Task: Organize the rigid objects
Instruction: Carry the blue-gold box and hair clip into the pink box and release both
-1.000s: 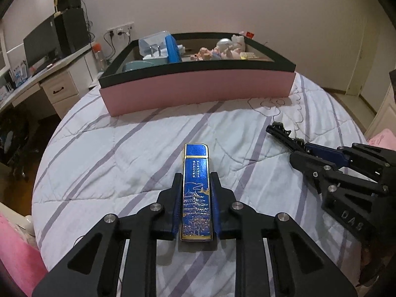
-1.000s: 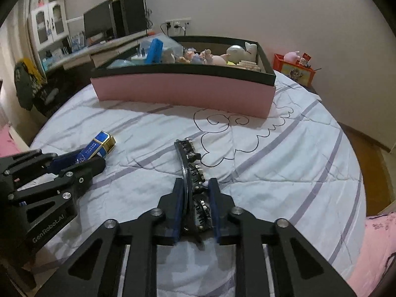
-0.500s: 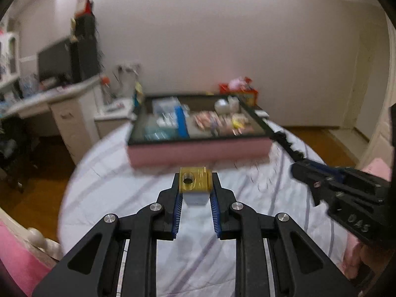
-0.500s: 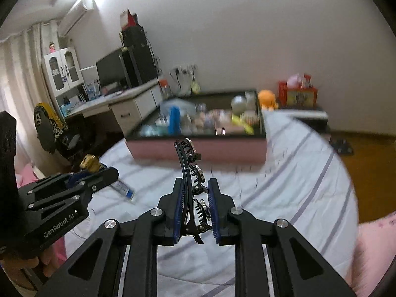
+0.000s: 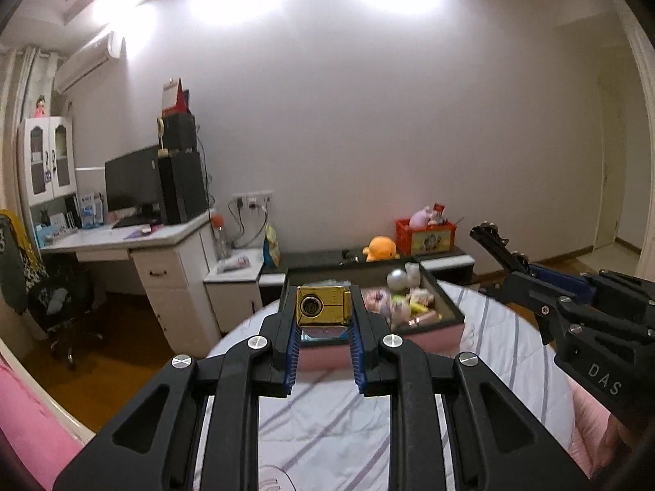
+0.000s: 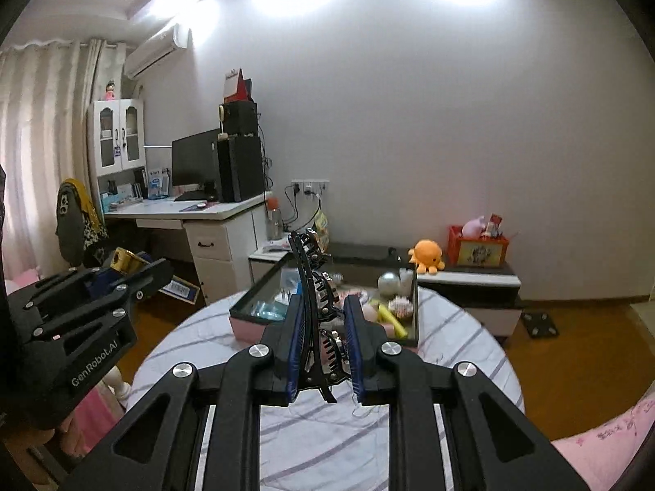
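My left gripper (image 5: pixel 322 329) is shut on a blue and gold box (image 5: pixel 323 307), held end-on high above the bed so that its gold end faces me. The same gripper (image 6: pixel 135 274) shows at the left of the right wrist view, the box's gold end (image 6: pixel 123 260) sticking out. My right gripper (image 6: pixel 323 339) is shut on a black hair clip (image 6: pixel 313 282) that rises upward from the pads. In the left wrist view that gripper (image 5: pixel 520 276) reaches in from the right with the hair clip (image 5: pixel 493 243). Ahead lies the pink tray with a dark rim (image 5: pixel 452 311), filled with small items.
A round bed with a white, purple-striped quilt (image 6: pixel 458 339) lies below both grippers. Behind stand a white desk with a monitor (image 5: pixel 131 182), a low dark bench (image 6: pixel 470 272) with an orange plush (image 6: pixel 428 255) and a red crate (image 6: pixel 479 247). Wooden floor surrounds the bed.
Both grippers have risen well above the quilt and tilted up toward level, lifting the box and the hair clip off the bed. The tray now sits lower and smaller in both views.
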`<action>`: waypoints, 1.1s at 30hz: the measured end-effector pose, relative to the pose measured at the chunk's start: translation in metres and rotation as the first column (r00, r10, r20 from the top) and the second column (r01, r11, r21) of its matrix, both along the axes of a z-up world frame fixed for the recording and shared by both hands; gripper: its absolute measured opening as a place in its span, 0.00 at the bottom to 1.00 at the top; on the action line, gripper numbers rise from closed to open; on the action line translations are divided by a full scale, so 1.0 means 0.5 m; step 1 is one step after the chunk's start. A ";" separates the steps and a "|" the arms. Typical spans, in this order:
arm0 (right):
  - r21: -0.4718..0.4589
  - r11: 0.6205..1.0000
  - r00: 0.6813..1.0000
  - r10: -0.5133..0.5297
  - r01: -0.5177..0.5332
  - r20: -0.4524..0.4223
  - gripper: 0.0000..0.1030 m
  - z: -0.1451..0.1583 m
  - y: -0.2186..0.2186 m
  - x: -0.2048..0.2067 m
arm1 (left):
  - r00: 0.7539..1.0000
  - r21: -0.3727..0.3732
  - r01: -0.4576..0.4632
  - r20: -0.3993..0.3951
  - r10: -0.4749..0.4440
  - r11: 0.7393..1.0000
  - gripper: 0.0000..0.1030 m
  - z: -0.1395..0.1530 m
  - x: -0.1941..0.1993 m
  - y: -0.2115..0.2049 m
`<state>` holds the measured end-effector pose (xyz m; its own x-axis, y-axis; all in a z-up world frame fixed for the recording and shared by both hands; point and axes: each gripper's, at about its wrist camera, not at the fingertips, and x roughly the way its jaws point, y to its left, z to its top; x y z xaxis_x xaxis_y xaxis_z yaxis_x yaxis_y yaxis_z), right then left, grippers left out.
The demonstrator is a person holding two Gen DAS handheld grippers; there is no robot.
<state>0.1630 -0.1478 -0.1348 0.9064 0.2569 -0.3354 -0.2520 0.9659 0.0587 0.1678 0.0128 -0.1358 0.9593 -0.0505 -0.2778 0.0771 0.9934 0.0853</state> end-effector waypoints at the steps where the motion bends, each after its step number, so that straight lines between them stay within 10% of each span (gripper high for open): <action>1: -0.003 1.000 1.000 -0.001 0.001 0.016 0.19 0.009 0.003 -0.002 | 1.000 -0.002 0.000 0.009 0.000 1.000 0.20 0.006 0.000 0.002; 23: -0.032 0.999 0.997 -0.018 0.021 0.074 0.19 0.041 0.004 0.014 | 0.996 0.001 0.029 0.083 -0.029 1.000 0.20 0.050 0.054 -0.010; 33: -0.076 0.997 0.999 0.000 -0.003 -0.043 0.19 -0.015 0.008 0.183 | 0.995 0.032 0.081 -0.067 -0.079 0.996 0.20 -0.010 0.271 -0.034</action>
